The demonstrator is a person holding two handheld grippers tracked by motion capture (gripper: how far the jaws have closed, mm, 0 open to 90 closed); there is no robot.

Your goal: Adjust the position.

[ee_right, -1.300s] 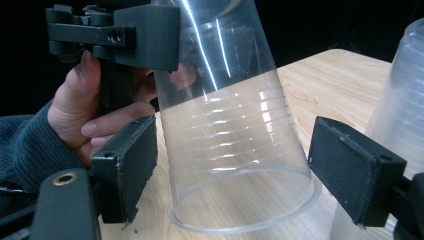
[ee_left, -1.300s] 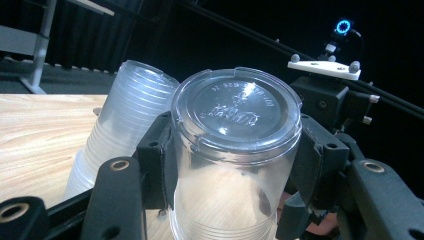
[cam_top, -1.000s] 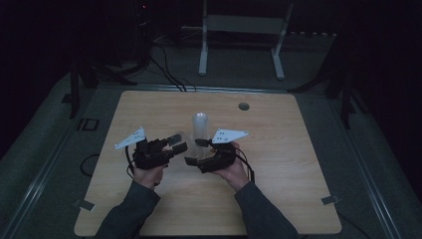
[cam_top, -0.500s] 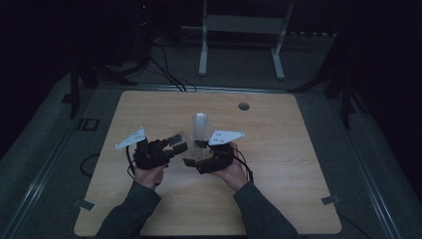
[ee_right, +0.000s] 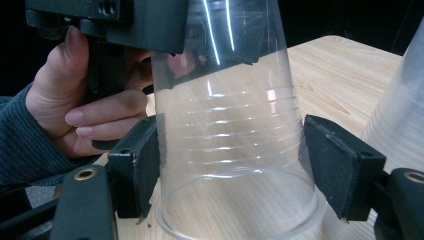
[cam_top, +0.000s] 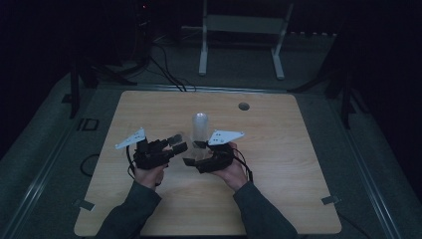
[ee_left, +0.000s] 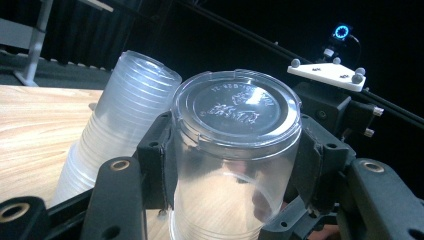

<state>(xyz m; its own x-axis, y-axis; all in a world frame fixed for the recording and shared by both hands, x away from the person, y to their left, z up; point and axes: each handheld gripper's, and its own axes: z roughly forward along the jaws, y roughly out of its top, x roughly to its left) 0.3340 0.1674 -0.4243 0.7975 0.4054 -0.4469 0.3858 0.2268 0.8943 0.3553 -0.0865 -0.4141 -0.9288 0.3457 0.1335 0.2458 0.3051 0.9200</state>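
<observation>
Dim room, wooden tabletop (cam_top: 149,107) under the high view. A stack of clear plastic cups (cam_top: 200,128) stands upside down near the middle of the tabletop, a little toward the far edge.

Left hand-held gripper (cam_top: 175,147) sits left of the stack, toward the near edge, jaws pointing right. It is clamped on a single clear cup (ee_left: 235,150); in the left gripper view the black pads press both sides of the cup just under its embossed base, which faces the camera. The stack (ee_left: 120,125) leans behind it to the left in that view.

Right hand-held gripper (cam_top: 194,154) sits just right of the left one, below the stack, jaws pointing left toward it. In the right gripper view its two pads flank the same cup (ee_right: 232,150) near the open rim. The left pad (ee_right: 142,165) is at the cup wall; the right pad (ee_right: 340,165) stands just clear of it, a thin gap showing. These jaws have just been closing, the cup between them, not yet gripped on both sides.

The person's left hand (ee_right: 75,107), sleeve at the wrist, wraps the left gripper's body above the cup in that view.
</observation>
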